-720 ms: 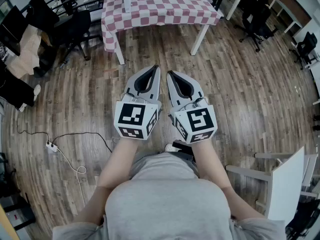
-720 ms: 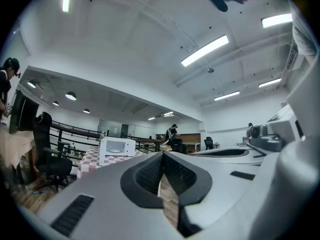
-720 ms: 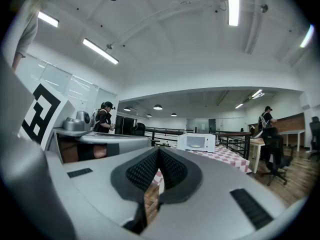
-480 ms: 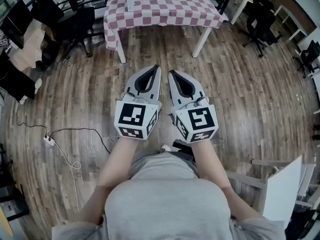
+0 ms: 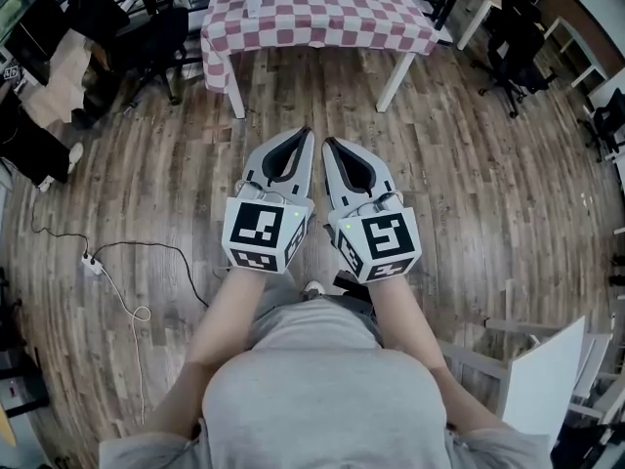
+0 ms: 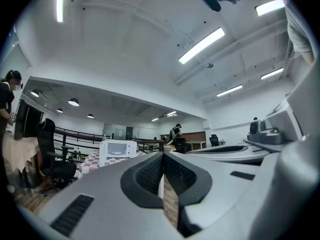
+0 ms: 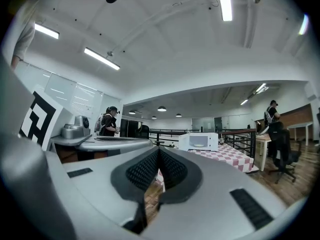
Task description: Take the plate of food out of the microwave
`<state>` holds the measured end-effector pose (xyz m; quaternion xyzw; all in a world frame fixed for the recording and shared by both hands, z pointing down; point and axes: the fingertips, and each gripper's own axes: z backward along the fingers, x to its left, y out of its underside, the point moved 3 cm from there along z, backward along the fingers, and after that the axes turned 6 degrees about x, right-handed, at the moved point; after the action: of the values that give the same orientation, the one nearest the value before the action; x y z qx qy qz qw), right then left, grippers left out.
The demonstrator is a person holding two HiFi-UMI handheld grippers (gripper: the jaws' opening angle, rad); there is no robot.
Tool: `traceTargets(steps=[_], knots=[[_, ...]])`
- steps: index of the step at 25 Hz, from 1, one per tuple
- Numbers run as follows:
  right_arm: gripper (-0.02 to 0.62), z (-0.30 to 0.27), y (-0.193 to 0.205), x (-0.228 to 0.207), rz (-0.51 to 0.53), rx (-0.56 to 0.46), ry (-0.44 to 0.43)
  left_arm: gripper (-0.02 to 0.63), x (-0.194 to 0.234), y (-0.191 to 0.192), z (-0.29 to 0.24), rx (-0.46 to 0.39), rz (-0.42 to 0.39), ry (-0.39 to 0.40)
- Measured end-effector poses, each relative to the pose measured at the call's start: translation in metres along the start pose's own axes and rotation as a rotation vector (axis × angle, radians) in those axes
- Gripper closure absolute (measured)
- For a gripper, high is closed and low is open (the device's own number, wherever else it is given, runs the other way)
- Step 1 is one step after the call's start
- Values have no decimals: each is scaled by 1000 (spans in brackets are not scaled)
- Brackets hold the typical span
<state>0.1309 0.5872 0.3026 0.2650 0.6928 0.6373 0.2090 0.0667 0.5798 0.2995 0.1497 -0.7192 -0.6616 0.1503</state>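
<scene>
Our left claw (image 5: 304, 135) and right claw (image 5: 331, 143) are both pressed shut with nothing in them. They sit side by side and point level. The microwave (image 7: 199, 141) is far ahead of both claws, up on the table (image 5: 312, 22) with the red and white cloth. Neither claw looks nearer to it. We think we must walk closer first. The plate (image 7: 198, 145) is inside the microwave, a small pale round thing lying flat. We cannot make out the food from here.

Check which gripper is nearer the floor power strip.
The left gripper: the power strip lies on its outer side; the right gripper is farther across.
</scene>
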Motion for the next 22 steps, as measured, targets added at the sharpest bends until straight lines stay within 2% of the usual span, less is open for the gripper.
traceTargets(steps=[8, 22], knots=[[571, -31, 4, -8, -14, 12, 6, 604, 24, 2, -23, 5, 3, 5], [571, -130, -4, -32, -45, 19, 34, 604, 105, -5, -88, 7, 9, 25]])
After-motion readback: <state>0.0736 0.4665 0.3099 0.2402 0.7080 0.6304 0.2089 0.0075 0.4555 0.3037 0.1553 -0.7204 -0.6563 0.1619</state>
